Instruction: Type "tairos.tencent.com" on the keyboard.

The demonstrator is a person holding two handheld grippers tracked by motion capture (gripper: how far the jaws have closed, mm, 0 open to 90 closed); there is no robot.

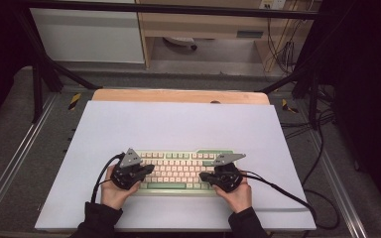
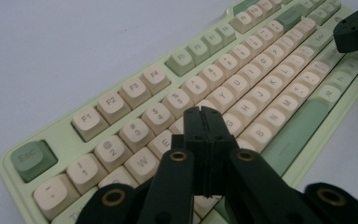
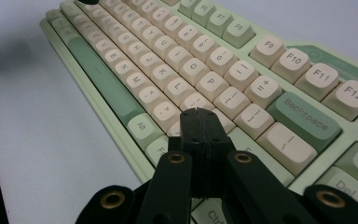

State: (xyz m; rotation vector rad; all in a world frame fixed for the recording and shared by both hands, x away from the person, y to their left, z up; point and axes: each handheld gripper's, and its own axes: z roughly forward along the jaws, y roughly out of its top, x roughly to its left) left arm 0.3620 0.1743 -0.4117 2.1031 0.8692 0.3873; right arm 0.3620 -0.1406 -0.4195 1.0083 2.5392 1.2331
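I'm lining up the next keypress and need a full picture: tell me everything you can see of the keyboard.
The keyboard lies flat near the front edge of the white sheet, long side across the table. Its pale green case looks like plastic; the keys are cream, with darker green Esc, Backspace and space bar. The left gripper and right gripper, jaws shut and empty, sit over its two ends; whether their tips touch keys cannot be told.
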